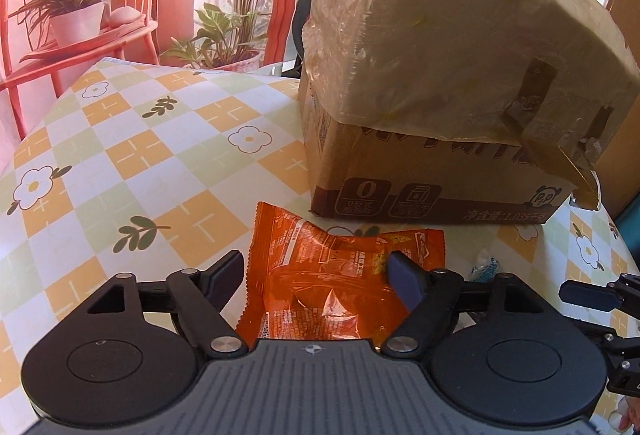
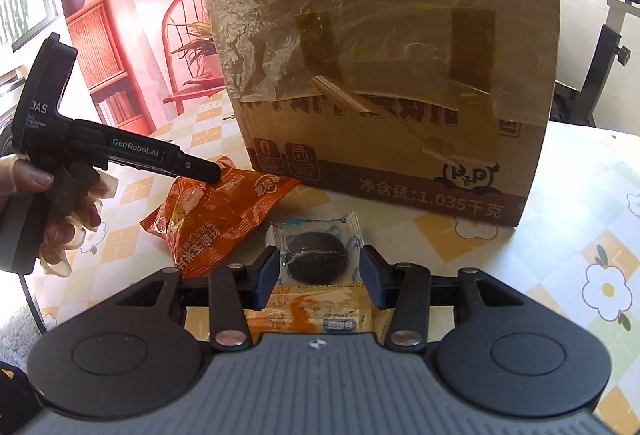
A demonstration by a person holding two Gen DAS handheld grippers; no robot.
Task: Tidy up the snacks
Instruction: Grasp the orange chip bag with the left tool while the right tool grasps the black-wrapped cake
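An orange snack packet [image 1: 320, 275] lies on the table between the fingers of my left gripper [image 1: 316, 269], which is open around it; it also shows in the right wrist view [image 2: 224, 215], with the left gripper [image 2: 200, 171] over it. My right gripper [image 2: 320, 275] is open over a clear-wrapped dark cookie [image 2: 316, 255] and a pale orange packet [image 2: 312, 315] just below it. A taped cardboard box [image 2: 380, 75] stands right behind the snacks, its flaps up; it also shows in the left wrist view [image 1: 440, 75].
The table has a checked flower-print cloth [image 1: 140, 155]. Red shelves with potted plants [image 1: 80, 7] stand beyond the table's far left edge. The right gripper's tip [image 1: 588, 295] shows at the right of the left wrist view. A black stand [image 2: 600, 67] is at the right.
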